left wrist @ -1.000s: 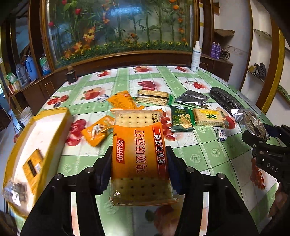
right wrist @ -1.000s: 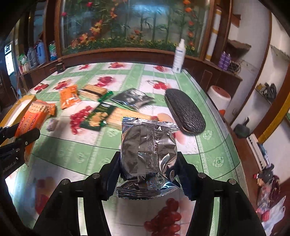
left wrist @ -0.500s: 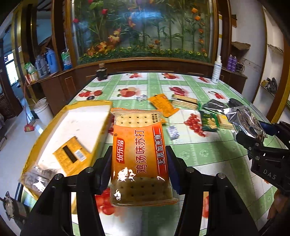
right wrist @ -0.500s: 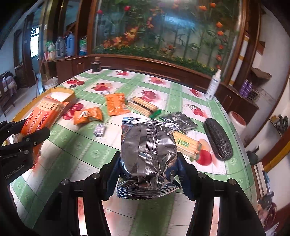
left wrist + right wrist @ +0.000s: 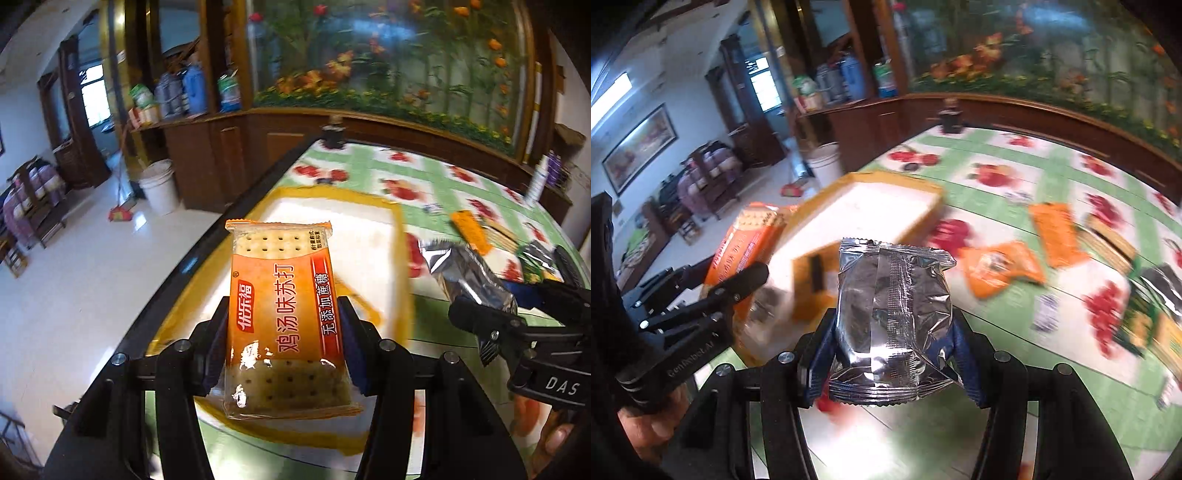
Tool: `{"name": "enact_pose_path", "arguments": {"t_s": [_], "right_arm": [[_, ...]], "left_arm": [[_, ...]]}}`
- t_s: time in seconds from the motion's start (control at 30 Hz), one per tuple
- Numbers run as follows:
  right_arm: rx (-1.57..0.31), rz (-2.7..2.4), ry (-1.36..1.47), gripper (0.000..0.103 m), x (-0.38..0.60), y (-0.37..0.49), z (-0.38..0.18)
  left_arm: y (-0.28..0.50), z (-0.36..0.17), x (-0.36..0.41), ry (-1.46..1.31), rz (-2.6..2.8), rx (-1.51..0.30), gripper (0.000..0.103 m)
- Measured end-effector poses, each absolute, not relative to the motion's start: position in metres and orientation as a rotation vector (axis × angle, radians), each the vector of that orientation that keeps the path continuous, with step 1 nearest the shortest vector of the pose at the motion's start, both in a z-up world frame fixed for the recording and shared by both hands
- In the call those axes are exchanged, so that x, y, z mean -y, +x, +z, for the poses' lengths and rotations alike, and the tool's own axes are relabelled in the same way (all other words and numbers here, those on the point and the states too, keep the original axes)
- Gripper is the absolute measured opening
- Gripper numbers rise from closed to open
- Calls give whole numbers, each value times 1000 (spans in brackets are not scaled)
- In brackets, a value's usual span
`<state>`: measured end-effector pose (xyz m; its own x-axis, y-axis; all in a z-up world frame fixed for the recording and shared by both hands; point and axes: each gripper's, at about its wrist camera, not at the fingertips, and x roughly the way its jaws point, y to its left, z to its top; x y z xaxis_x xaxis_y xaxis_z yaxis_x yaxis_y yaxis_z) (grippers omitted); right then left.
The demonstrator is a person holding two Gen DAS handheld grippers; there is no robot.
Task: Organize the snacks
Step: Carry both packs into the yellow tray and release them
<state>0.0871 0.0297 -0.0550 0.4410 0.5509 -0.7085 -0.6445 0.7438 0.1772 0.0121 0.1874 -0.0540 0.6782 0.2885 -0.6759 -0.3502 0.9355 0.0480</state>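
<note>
My left gripper (image 5: pixel 282 332) is shut on an orange cracker pack (image 5: pixel 284 317) and holds it above the yellow-rimmed white box (image 5: pixel 354 218) at the table's left edge. My right gripper (image 5: pixel 892 343) is shut on a silver foil snack bag (image 5: pixel 892 317), just right of the box (image 5: pixel 871 199). The foil bag also shows in the left wrist view (image 5: pixel 469 275), and the cracker pack shows at the left of the right wrist view (image 5: pixel 746 243). The box holds a small yellow carton (image 5: pixel 812 269).
Several snack packs lie on the green fruit-print tablecloth (image 5: pixel 1067 373): orange packets (image 5: pixel 1001 269), a cracker sleeve (image 5: pixel 1108 236), a green pack (image 5: pixel 1145 317) and a small wrapped sweet (image 5: pixel 1047 314). The table's dark left edge (image 5: pixel 207 243) drops to the floor, where a white bucket (image 5: pixel 159 188) stands.
Both grippers have swung left with their packs, toward the yellow box. The box now lies directly under and ahead of the cracker pack, and the other snacks have slid to the right of view.
</note>
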Motion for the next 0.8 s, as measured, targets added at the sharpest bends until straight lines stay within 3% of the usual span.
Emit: {"name": "enact_pose_path", "arguments": {"t_s": [0.4,0.47,0.53,0.7,0.8], "right_arm": [[-918,809,-209,59,-121,116,-85],[-918,807,-232,61,-124,116,-88],[-919,803,-234,63,-125,117,-89],[-910,796,-190,69,-109,117,-83],[-882,782,-122,84,-87,114,-69]], "left_arm": [[30,-94,-220,-104,390,-842,54],[30,-93,-217,-70,409,-839,60],[29,-92,-216,-29,453,-828,83],[21,-85,-215,-17,495,-793,85],[14,-76,-215,-40,496,-760,85]]}}
